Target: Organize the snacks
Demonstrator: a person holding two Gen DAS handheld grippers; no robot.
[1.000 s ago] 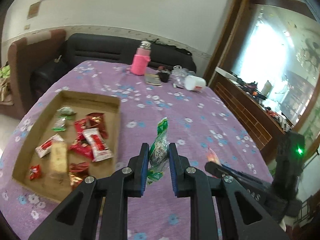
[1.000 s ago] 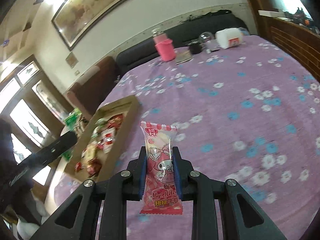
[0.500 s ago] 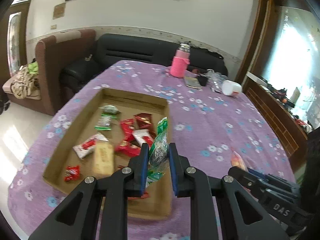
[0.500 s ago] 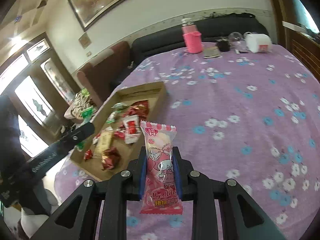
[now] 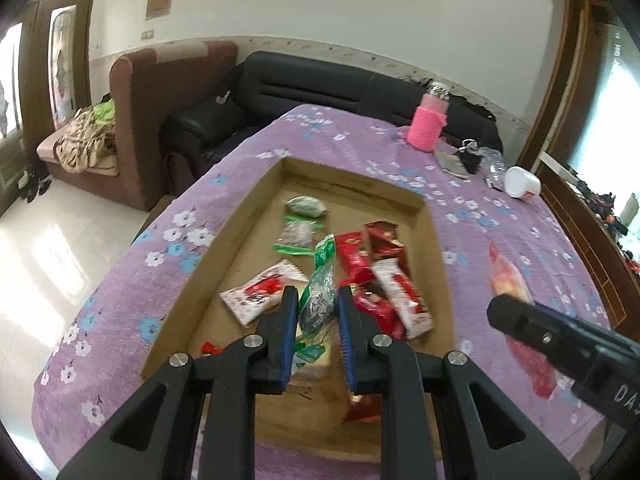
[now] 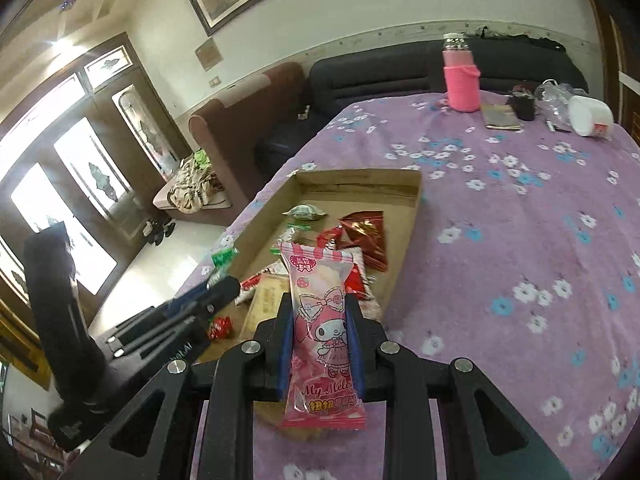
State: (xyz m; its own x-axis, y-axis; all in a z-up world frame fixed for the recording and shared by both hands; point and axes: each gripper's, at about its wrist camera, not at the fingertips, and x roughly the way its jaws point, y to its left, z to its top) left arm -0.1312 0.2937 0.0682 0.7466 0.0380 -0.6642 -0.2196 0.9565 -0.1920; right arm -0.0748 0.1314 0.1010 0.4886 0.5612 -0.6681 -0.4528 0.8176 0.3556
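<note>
- You are carrying 2 snacks at once, and the step in hand looks like the delivery into the cardboard tray point(image 5: 434, 240) on the purple flowered worktop point(image 6: 520, 240).
- Your left gripper point(image 5: 318, 312) is pinching a green-and-silver packet point(image 5: 318, 296) between its blue pads; the jaws are nearly closed on it, and the packet is hanging over the middle of the tray.
- Your right gripper point(image 6: 320, 328) is clamping a pink cartoon-print candy bag point(image 6: 324, 320) upright, jaws narrowed to the bag's width; it is hovering by the tray's near right corner, partly over the worktop.
- The tray is already holding several snacks: red wrappers point(image 5: 384, 272), a red-and-white packet point(image 5: 260, 292) and 2 green-trimmed packets point(image 5: 300, 224) towards the far end.
- For the next move, you are probably looking at lowering the left packet towards a bare patch of cardboard (the far left part looks free) before parting the jaws.
- The right bag seems to need carrying further over the rim first, so it is not dropping on the cloth.
- Both grippers are crowding the same end of the tray, so releasing 1 at a time seems wise.
</note>
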